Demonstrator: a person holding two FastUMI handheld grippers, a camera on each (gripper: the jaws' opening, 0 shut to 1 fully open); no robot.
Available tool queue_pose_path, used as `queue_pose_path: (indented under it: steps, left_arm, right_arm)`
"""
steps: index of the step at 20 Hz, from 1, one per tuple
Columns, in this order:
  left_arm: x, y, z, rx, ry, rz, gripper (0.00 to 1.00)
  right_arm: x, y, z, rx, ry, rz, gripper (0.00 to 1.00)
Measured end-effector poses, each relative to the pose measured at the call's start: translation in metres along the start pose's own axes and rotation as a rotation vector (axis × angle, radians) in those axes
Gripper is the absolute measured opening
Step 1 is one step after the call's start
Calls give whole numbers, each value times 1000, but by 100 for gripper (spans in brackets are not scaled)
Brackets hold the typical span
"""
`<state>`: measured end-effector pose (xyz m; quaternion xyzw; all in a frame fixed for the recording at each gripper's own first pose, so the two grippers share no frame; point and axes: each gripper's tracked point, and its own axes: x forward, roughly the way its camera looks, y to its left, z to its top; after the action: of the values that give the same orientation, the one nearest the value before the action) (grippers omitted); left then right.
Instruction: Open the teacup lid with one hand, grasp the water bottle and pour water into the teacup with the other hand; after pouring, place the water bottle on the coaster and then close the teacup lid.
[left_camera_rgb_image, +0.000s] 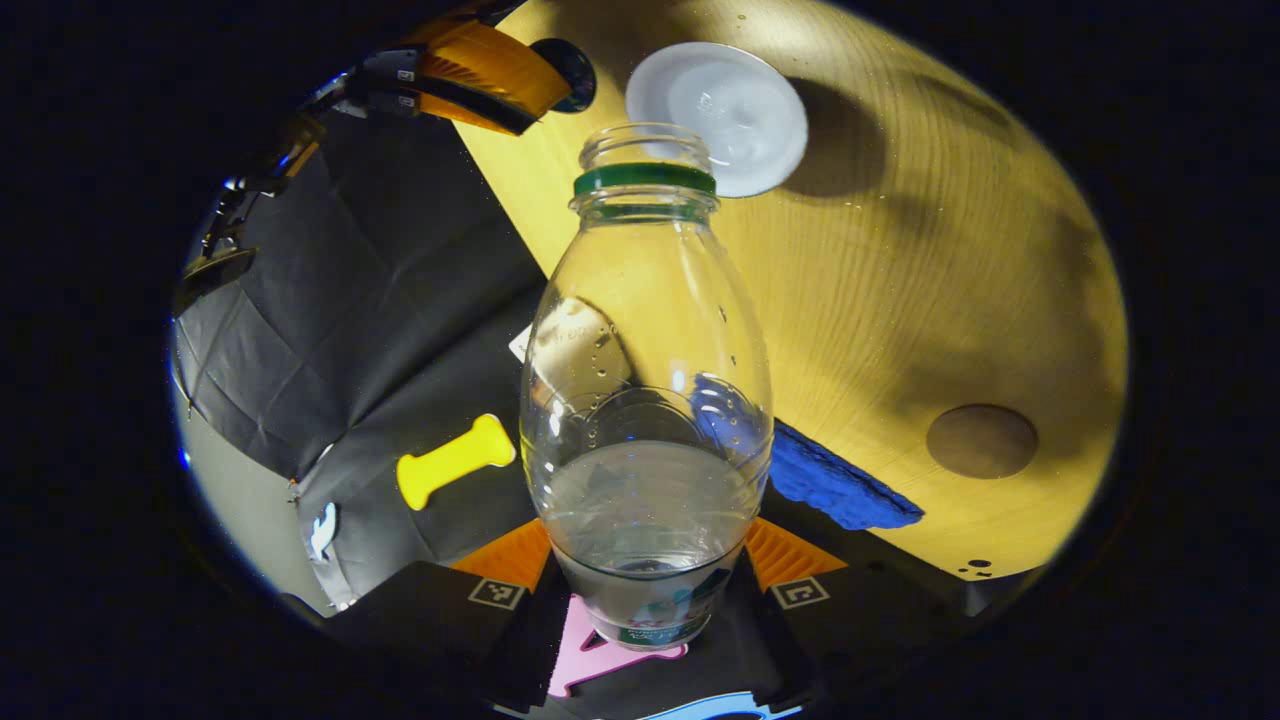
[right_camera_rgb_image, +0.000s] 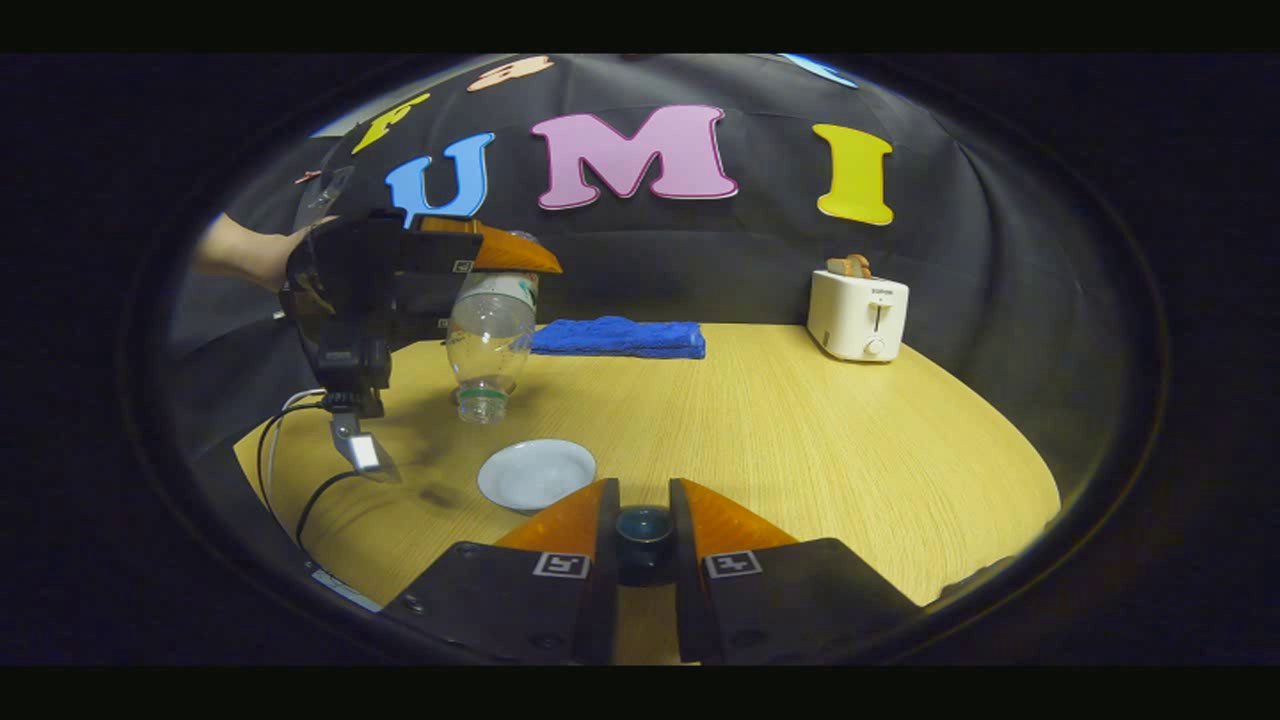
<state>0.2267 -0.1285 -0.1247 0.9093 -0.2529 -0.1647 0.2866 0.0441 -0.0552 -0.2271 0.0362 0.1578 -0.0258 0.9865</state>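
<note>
Tilting water bottle (right_camera_rgb_image: 488, 335) mouth-down above white teacup (right_camera_rgb_image: 536, 473), left gripper (left_camera_rgb_image: 648, 585) clamps bottle base for pouring. Right gripper (right_camera_rgb_image: 644, 535) pinches dark lid (right_camera_rgb_image: 643, 524), lifted clear beside cup. Coaster (left_camera_rgb_image: 981, 440) waits on table (right_camera_rgb_image: 800, 440).
</note>
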Motion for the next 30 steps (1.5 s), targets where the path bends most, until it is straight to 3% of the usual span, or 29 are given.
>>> queue_pose_path:
  steps: [5,11,15,21,24,27,29,30]
  left_arm:
    - [-1,-5,-11,-36,31,-6,73]
    - [-15,-38,-36,-377,158,-67,73]
    - [-49,-81,-57,-781,291,-111,73]
    - [-33,-130,-69,-1503,469,-93,73]
    - [-8,-146,-50,-1865,461,-7,73]
    - [13,-138,-25,-2159,391,107,73]
    - [28,-136,-12,-2284,362,145,74]
    - [28,-136,-9,-2317,350,161,74]
  right_arm:
    - [2,2,5,-2,-5,4,27]
    - [2,11,22,-11,-29,30,27]
    - [7,18,37,-30,-47,49,27]
    - [21,40,49,-38,-58,91,22]
    - [26,52,52,-49,-60,111,22]
    - [31,61,53,-51,-59,126,22]
    - [32,66,53,-53,-59,129,22]
    - [33,67,53,-54,-60,129,27]
